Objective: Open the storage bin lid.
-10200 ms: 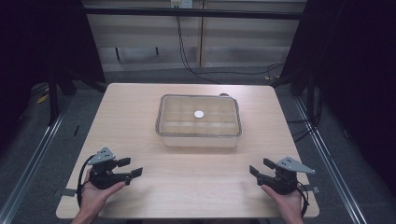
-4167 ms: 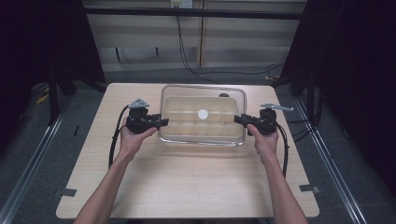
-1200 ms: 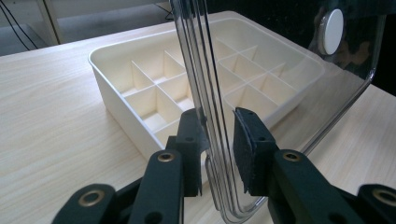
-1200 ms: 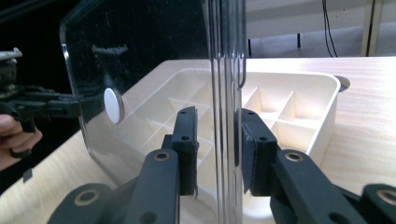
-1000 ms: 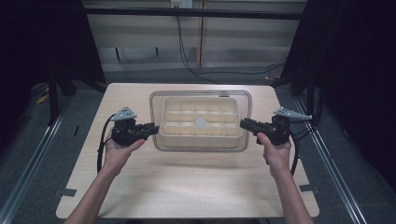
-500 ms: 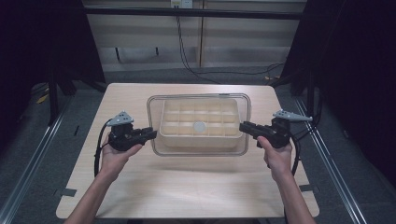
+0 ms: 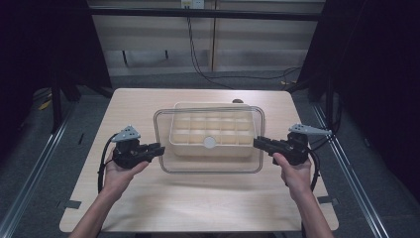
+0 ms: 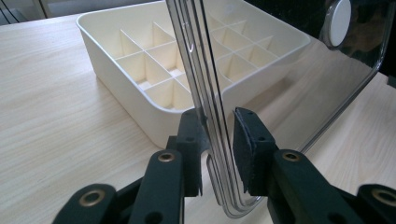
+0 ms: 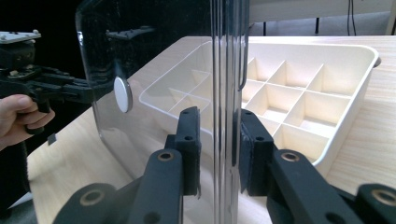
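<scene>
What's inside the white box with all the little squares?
Nothing shows in the box's compartments that are in view; they look empty. The clear lid, held above it by both grippers, blurs some of them.

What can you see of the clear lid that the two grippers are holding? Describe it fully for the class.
The clear lid looks like transparent plastic: a rounded rectangle with a ridged rim and a white round disc near its middle. It is off the cream compartment tray, held above it and shifted toward the person. The left gripper holds one short edge and the right gripper holds the opposite one, their jaws on either side of the rim.
</scene>
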Tool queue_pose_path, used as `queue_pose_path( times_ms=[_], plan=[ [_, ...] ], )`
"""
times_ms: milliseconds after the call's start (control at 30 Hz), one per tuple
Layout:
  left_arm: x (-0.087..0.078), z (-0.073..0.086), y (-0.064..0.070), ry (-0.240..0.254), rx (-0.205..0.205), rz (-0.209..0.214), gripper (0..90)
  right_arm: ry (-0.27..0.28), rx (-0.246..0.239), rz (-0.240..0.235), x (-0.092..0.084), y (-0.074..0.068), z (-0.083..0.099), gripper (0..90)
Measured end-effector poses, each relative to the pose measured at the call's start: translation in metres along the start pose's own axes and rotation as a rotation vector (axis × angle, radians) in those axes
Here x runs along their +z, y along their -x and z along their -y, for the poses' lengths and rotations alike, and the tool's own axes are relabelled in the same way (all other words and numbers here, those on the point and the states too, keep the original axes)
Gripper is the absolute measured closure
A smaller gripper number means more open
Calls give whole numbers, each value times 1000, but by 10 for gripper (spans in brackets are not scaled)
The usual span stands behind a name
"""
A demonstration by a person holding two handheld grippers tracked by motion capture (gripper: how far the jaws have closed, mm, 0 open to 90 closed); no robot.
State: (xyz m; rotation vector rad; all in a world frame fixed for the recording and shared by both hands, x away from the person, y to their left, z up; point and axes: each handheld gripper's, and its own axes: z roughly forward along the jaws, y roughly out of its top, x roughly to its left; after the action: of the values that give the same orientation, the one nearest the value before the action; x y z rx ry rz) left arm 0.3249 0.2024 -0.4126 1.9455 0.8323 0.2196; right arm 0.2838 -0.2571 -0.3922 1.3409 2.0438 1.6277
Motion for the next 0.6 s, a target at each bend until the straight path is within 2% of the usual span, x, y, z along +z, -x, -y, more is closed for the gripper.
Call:
queue_pose_path(
  times_ms=[133, 600],
  plan=[
    [-3, 2, 4, -15, 20, -6, 731, -4, 3, -3, -2, -2, 3, 732],
    [-13, 12, 15, -18, 10, 20, 738, -14, 32, -17, -11, -8, 20, 729]
  ],
)
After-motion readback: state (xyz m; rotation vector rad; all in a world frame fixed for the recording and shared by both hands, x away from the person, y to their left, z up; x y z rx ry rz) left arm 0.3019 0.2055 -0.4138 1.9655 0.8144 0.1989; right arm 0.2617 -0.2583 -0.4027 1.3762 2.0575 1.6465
